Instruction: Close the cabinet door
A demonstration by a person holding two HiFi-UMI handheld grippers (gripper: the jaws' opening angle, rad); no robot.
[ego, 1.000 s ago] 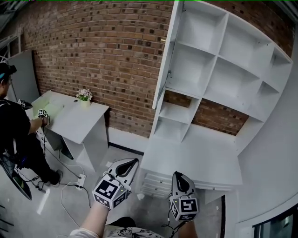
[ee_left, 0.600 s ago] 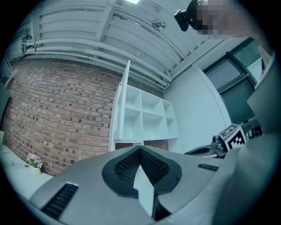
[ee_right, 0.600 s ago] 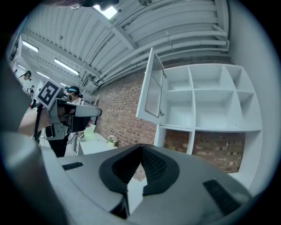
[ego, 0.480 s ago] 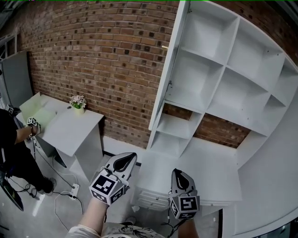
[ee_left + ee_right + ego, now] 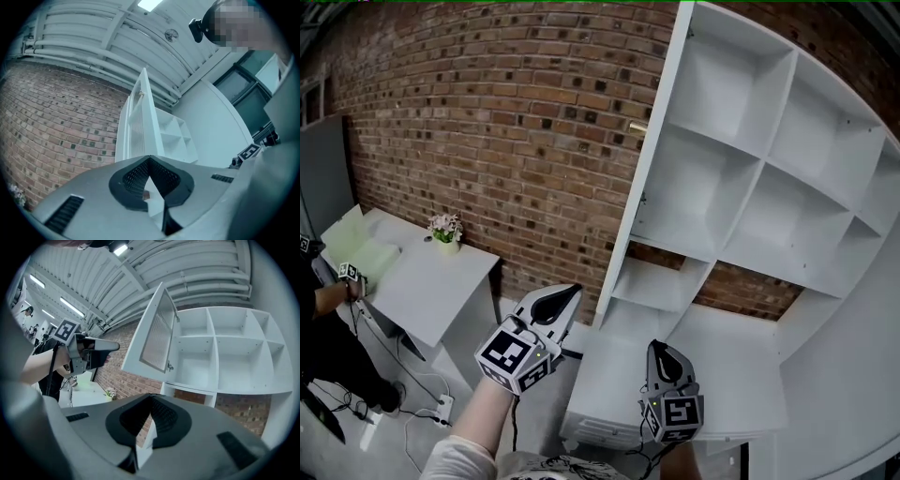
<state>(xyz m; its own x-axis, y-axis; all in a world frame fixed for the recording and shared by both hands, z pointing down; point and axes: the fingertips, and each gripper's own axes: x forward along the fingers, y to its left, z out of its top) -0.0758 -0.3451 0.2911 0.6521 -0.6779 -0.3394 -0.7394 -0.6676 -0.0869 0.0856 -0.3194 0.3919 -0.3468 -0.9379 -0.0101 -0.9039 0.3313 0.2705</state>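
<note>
White table (image 5: 431,286) stands against the brick wall (image 5: 506,112), on the left side. On it:
- a small pot of flowers (image 5: 445,230) at the back edge, near the wall;
- a pale green flat item (image 5: 364,255) at the far left end; I cannot tell what it is.

The pot and the green item are well apart.

White cabinet (image 5: 741,169) on the right has open compartments in a grid, with a white counter (image 5: 712,347) below them. Drawer fronts (image 5: 595,429) sit under the counter's front edge.

Grey floor (image 5: 384,459): a white power strip (image 5: 442,406) lies below the table's front edge, with dark cables (image 5: 411,375) running to it.
</note>
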